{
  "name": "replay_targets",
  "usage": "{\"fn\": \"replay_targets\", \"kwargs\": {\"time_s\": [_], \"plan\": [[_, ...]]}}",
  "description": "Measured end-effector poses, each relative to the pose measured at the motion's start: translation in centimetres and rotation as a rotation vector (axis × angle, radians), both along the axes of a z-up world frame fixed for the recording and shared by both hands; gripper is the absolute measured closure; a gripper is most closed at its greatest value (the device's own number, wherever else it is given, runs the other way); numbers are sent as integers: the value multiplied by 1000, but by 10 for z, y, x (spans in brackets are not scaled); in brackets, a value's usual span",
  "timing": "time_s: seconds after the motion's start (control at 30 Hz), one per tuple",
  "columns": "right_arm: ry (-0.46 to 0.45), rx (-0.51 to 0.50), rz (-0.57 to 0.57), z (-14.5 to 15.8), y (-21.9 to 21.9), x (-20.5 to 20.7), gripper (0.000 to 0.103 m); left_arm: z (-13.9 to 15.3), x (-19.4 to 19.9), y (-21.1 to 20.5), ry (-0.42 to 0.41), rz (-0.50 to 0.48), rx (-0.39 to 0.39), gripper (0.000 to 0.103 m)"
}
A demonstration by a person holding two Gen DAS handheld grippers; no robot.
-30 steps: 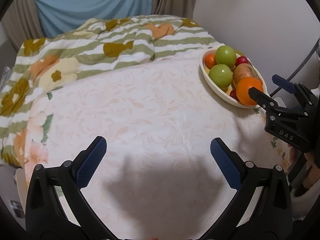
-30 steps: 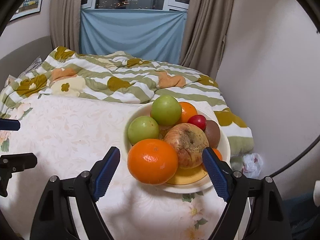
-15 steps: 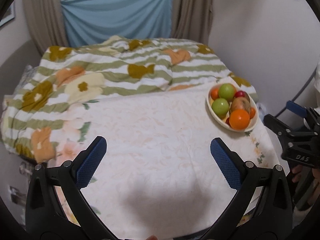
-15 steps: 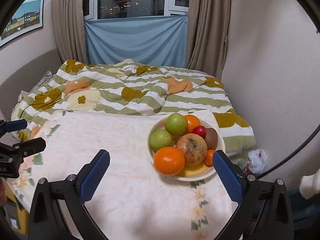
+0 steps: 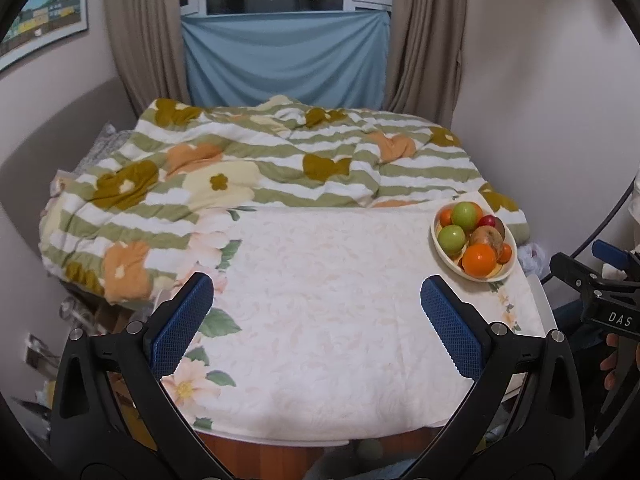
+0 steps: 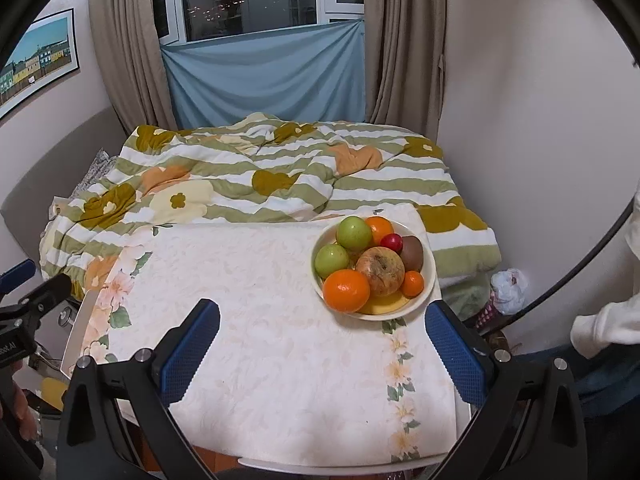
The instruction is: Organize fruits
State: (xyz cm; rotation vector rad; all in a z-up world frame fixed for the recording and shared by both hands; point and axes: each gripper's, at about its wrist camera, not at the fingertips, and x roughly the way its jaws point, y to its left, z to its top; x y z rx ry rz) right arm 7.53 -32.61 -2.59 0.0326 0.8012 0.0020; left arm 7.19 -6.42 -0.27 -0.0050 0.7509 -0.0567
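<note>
A cream bowl (image 6: 429,280) full of fruit stands at the far right of the cloth-covered table (image 6: 280,352). In it are a large orange (image 6: 346,290), two green apples (image 6: 353,233), a brownish apple (image 6: 380,271), a kiwi (image 6: 412,253), a small red fruit (image 6: 391,241) and small oranges. The bowl also shows in the left wrist view (image 5: 448,258). My right gripper (image 6: 322,354) is open and empty, held back near the table's front edge, below the bowl. My left gripper (image 5: 316,326) is open and empty over the table's front.
A bed with a green-striped floral quilt (image 6: 280,176) lies right behind the table. Curtains and a window with a blue cloth (image 6: 268,76) are at the back. A wall is close on the right. Clutter sits on the floor left of the table (image 5: 80,320).
Both grippers have pulled back and up from the table. The right gripper, which was close around the bowl's front, is now well short of it. Both stay open and empty.
</note>
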Motion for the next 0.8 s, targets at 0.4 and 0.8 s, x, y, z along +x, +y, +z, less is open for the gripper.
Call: {"fn": "replay_targets", "kwargs": {"time_s": [0.4, 0.8], "plan": [[-31, 8, -16, 9, -2, -11, 1, 7, -13, 0, -36, 1, 1, 0], [-37, 9, -24, 11, -4, -10, 1, 8, -10, -4, -47, -17, 1, 0]]}}
